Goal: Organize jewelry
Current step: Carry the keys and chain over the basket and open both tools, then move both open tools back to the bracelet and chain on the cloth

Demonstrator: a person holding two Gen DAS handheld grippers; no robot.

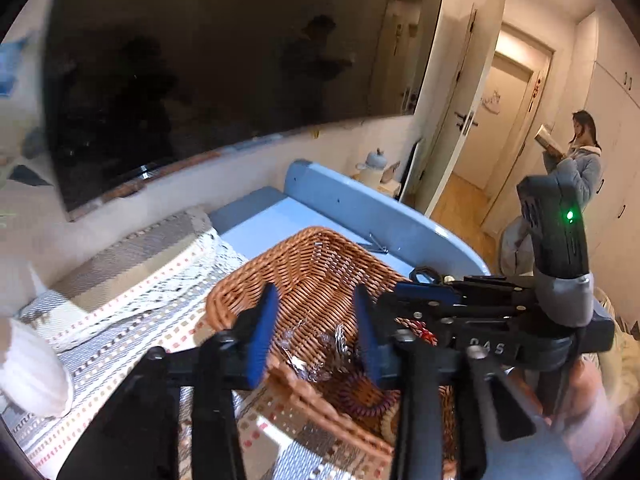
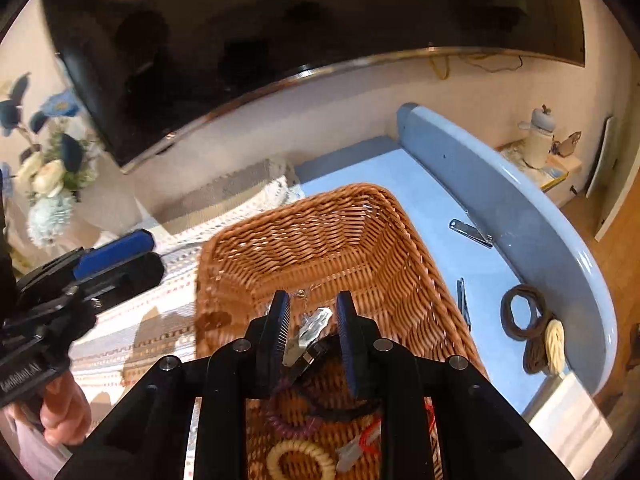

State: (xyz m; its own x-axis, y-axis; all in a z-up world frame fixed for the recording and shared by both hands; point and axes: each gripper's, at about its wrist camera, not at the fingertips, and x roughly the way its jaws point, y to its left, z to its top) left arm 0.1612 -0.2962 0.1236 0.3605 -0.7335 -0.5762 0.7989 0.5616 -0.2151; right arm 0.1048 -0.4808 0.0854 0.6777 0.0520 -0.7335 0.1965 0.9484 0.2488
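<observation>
On the far left of my right wrist view, a bunch of blue and white flowers [image 2: 48,176] stands against the wall, below a large dark television [image 2: 304,20]. Just right of the flowers I see my left tongs [image 2: 120,256], held in a hand [image 2: 60,412] above the patterned cloth [image 2: 132,332] that covers this side of the worktop [image 2: 432,216]. In the left wrist view the same tongs stand open with nothing between the blue pads [image 1: 262,332], hovering over the near corner of the basket.

The wicker basket [image 2: 320,240] sits in the middle, partly on the cloth and partly on the bare blue worktop. My right tongs [image 2: 313,320] hang over its near end, set apart with a clear gap between them. A small clear packet holding a chain [image 2: 316,326] shows in that gap; I cannot tell whether either pad touches it. Below the tongs, on the basket floor, lie a purple spiral hair tie [image 2: 292,420], a cream ring-shaped piece [image 2: 300,460] and a small red item [image 2: 372,440].

Right of the basket, on the blue surface, lie a silver hair clip [image 2: 470,232], a thin dark clip [image 2: 462,300], then dark brown hair ties [image 2: 520,316] touching a cream braided tie [image 2: 555,344] beside the raised blue edge.
</observation>
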